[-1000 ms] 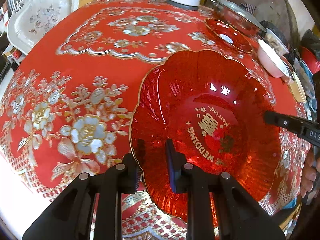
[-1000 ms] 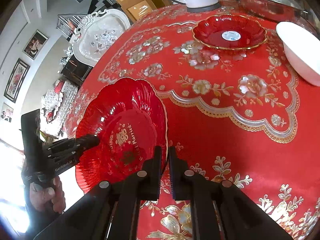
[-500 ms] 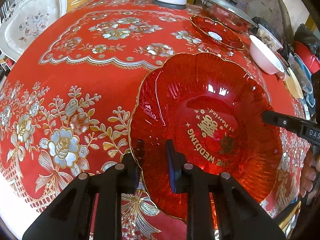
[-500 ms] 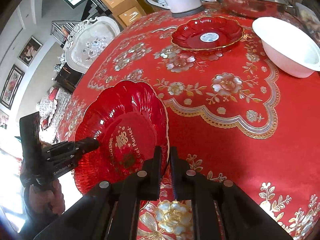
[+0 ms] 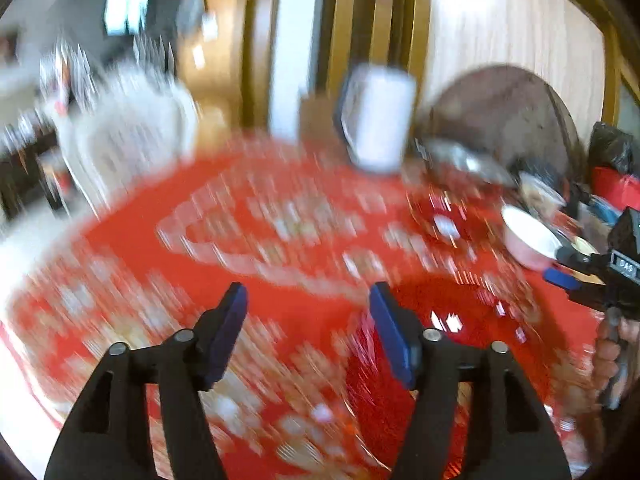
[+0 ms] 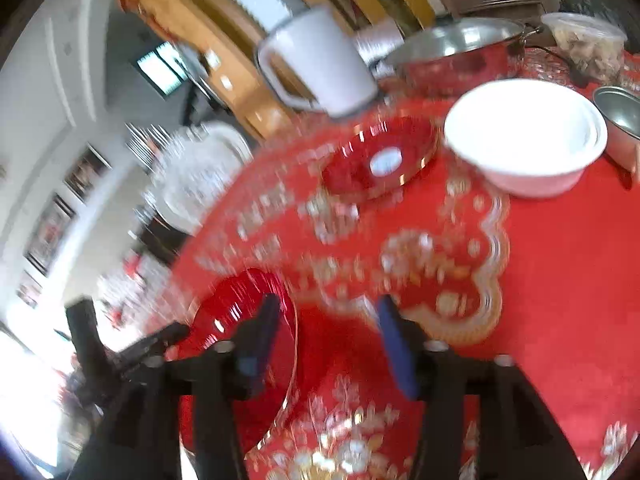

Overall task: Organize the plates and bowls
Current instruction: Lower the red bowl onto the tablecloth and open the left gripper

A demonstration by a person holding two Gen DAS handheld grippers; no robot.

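While both views are smeared by motion, the left gripper [image 5: 306,330] and the right gripper [image 6: 326,340] each show fingers spreading apart with nothing pinched between them. The large scalloped red glass plate [image 6: 244,340] lies on the red floral tabletop [image 6: 560,280]. Farther back sit a smaller red glass plate [image 6: 380,160] and a white bowl [image 6: 524,140].

Large red glass plate [image 6: 236,312], scalloped gilt rim, is seen lying flat on the red cloth near the table edge, nothing gripping it. Smaller red plate [image 6: 376,160], white sticker at centre, is set further back. White bowl [image 6: 524,140] is placed upright just beside it. Detail is blurred.
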